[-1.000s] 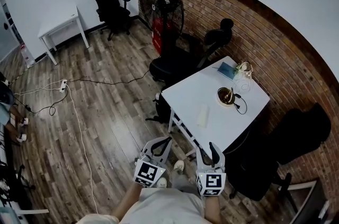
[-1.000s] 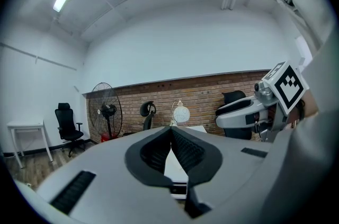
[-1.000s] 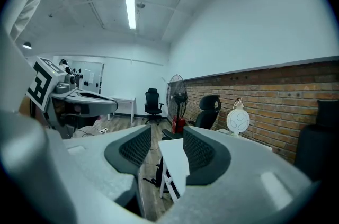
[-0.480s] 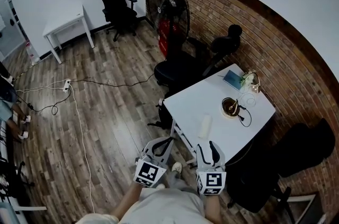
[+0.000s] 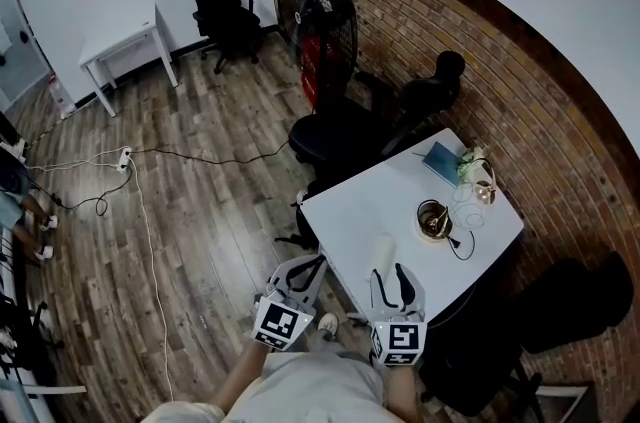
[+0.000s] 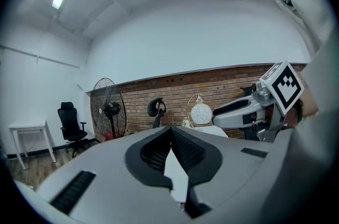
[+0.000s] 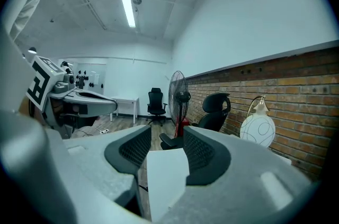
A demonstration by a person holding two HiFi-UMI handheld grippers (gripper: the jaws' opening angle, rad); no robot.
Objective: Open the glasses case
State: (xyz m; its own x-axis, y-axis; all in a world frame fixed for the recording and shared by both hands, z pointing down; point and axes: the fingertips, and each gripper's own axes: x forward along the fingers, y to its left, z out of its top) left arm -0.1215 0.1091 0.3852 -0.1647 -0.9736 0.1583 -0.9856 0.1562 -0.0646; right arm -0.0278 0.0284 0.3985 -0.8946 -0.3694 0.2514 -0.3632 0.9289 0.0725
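Right gripper [image 5: 389, 272] hangs by the near edge of the white table [image 5: 345, 206], jaws apart, nothing in them. Left gripper [image 5: 314, 264] beside it has its jaws pressed together, empty. Just past them lies the pale glasses case [image 5: 383, 251], looking closed. I think one should hold its bottom steady while the other lifts the lid slowly.

Your white table [image 5: 400, 203], off-white glasses case [image 5: 383, 252] and blue book [image 5: 440, 161] show against a red-brown brick wall [image 5: 480, 41], a black chair [image 5: 335, 133] and the brown, grained planks of the floor [image 5: 200, 201].
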